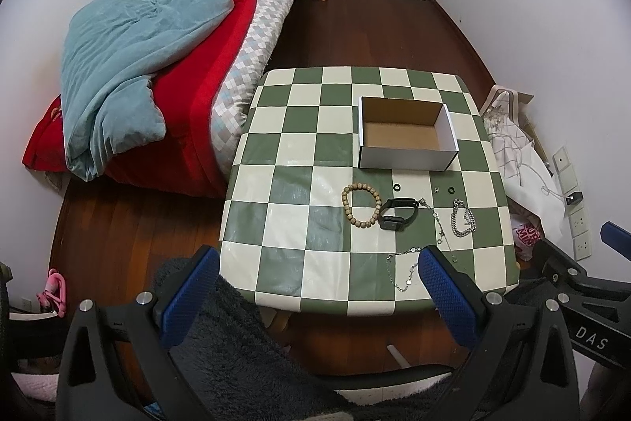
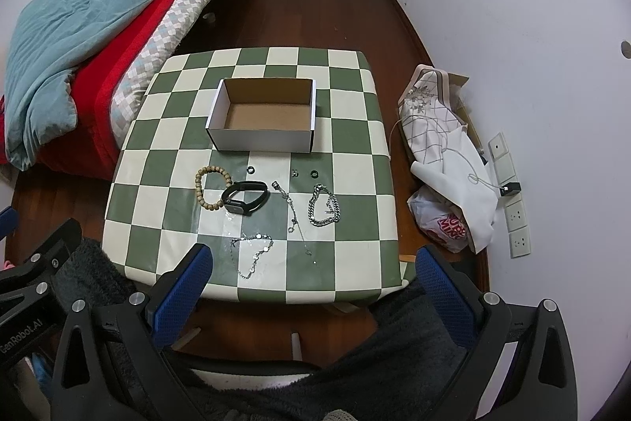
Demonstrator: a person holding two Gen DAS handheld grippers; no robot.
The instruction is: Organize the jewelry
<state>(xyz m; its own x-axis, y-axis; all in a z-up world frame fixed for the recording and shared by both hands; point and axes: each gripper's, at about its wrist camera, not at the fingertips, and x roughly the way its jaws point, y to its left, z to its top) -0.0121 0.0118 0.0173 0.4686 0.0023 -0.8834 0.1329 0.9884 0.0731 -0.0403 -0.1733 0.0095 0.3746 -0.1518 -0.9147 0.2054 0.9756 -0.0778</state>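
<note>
Both tongs apart and holding nothing: left tongs (image 1: 317, 279), right tongs (image 2: 311, 275), each hovering short of the near edge of the checked desk (image 2: 157, 160). Cardboard box (image 2: 264, 113) sits open and bare toward the far side. Jewelry lies in a loose row in front of it: bead bracelet (image 2: 211, 188), black watch band (image 2: 245, 198) touching it, thin chain (image 2: 294, 214), heavy silver chain (image 2: 324, 206), coin necklace (image 2: 252, 255) nearest, small rings (image 2: 313, 173) by the box. Judgement: nothing moved yet. Start with the nearest necklace; pinch at a bunched part, lift clear so the loose ends do not drag neighbours
</note>
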